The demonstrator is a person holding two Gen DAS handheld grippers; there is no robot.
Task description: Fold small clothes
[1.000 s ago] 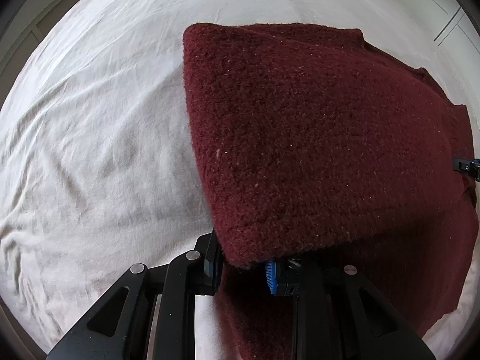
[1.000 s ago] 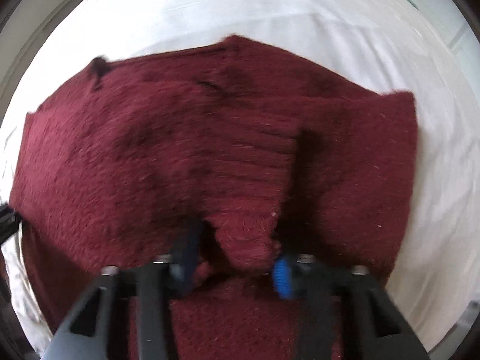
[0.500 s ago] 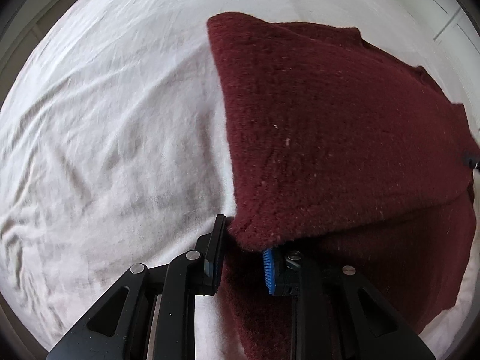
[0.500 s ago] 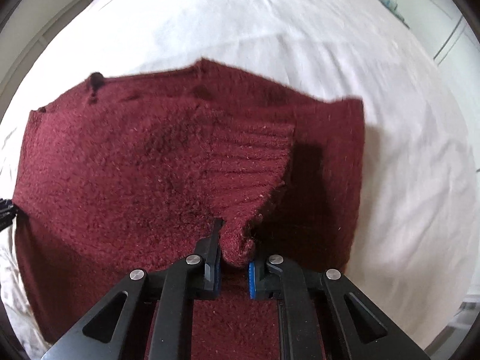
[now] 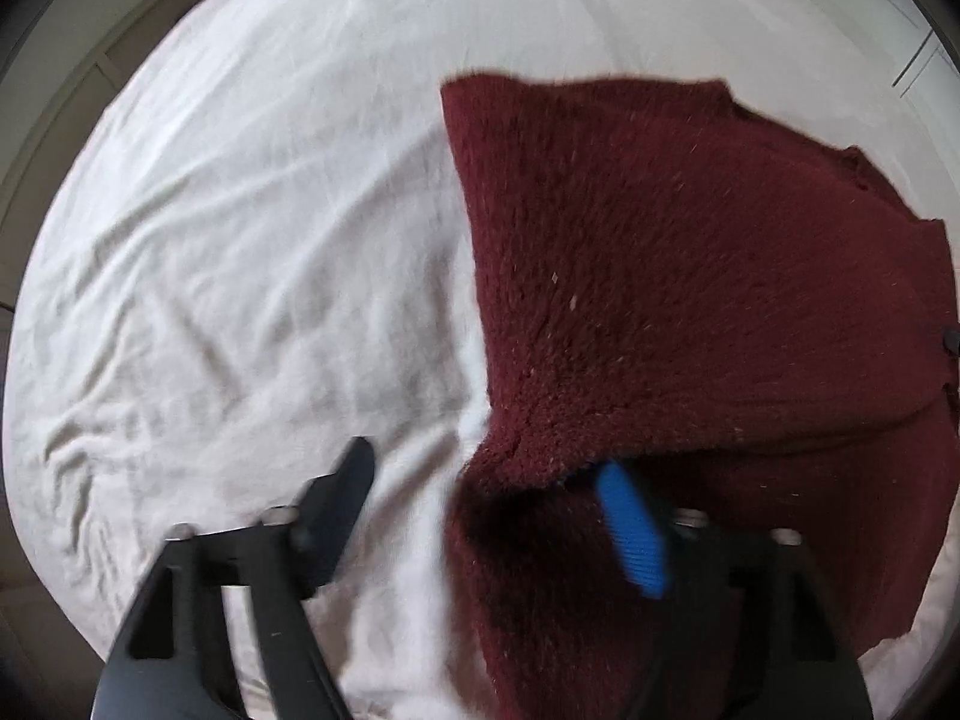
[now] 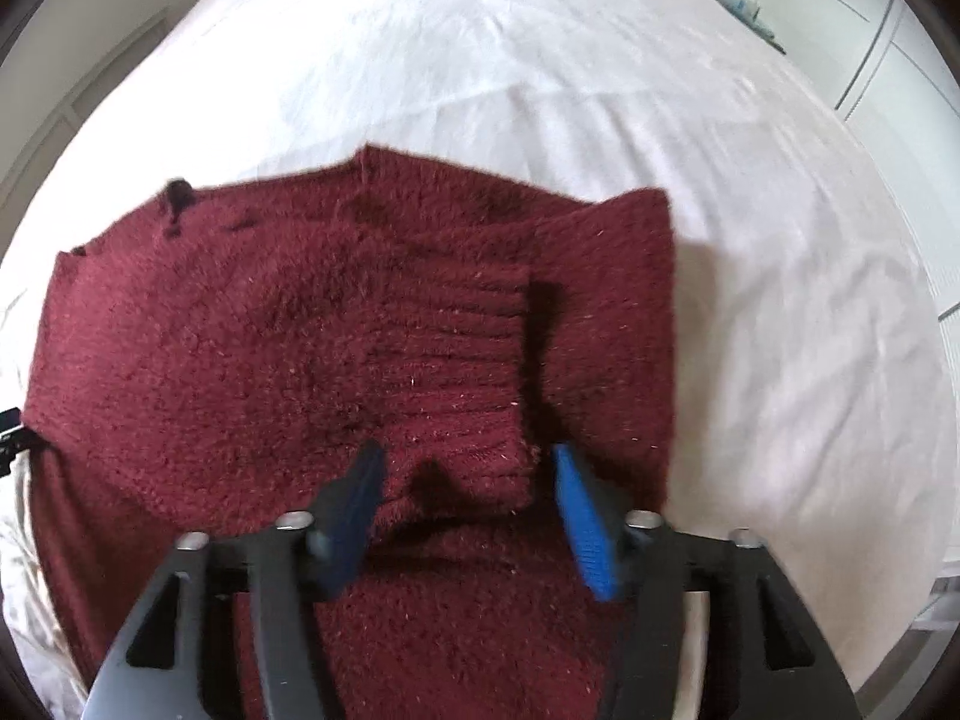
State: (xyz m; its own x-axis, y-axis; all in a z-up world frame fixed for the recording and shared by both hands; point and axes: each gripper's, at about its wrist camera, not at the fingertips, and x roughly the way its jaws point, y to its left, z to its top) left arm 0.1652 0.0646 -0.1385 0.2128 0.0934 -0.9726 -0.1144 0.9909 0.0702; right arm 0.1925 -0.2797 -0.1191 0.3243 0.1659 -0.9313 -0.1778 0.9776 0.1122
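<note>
Rumpled white bedsheet [image 6: 750,276] covers the whole surface, and a fuzzy maroon sweater [image 6: 252,360] lies folded on it – no label or writing shows. Both grippers have just been opening: the left gripper [image 5: 480,468] stands wide over a corner, the right gripper [image 6: 465,468] straddles the ribbed cuff (pads clear of it).

Sweater [image 5: 690,276]: dark maroon, fuzzy knit, speckled with pale lint. Lies folded over on itself on a white surface, upper layer covering a lower layer that shows along the bottom edge. Fills the right half of the left wrist view; centre and left of the right wrist view [image 6: 288,360]. Ribbed cuff [image 6: 462,372] lies uppermost at centre.
</note>
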